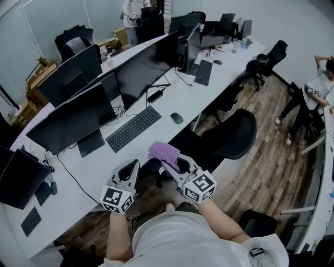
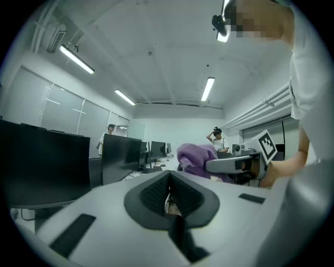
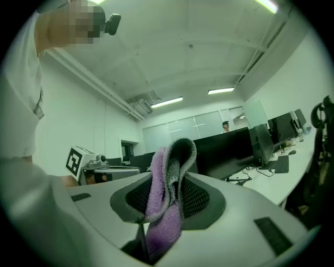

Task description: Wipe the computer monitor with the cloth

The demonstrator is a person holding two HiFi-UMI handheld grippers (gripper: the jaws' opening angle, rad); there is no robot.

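A purple cloth (image 1: 163,152) sticks up from my right gripper (image 1: 175,166), which is shut on it in front of my body, just short of the desk edge. In the right gripper view the cloth (image 3: 169,172) hangs folded between the jaws, and a dark monitor (image 3: 235,148) stands beyond it. My left gripper (image 1: 128,171) is held beside the right one, shut with nothing in it. The nearest black monitor (image 1: 73,124) stands on the white desk (image 1: 167,104) ahead and to the left. In the left gripper view the monitor (image 2: 42,161) fills the left side, and the cloth (image 2: 195,155) shows at centre.
A keyboard (image 1: 133,128) and a mouse (image 1: 176,118) lie on the desk before a wider monitor (image 1: 146,65). A black office chair (image 1: 232,136) stands just right of my grippers. More monitors and chairs line the desk further off. One person stands at the far end (image 1: 133,15), another at the right (image 1: 313,96).
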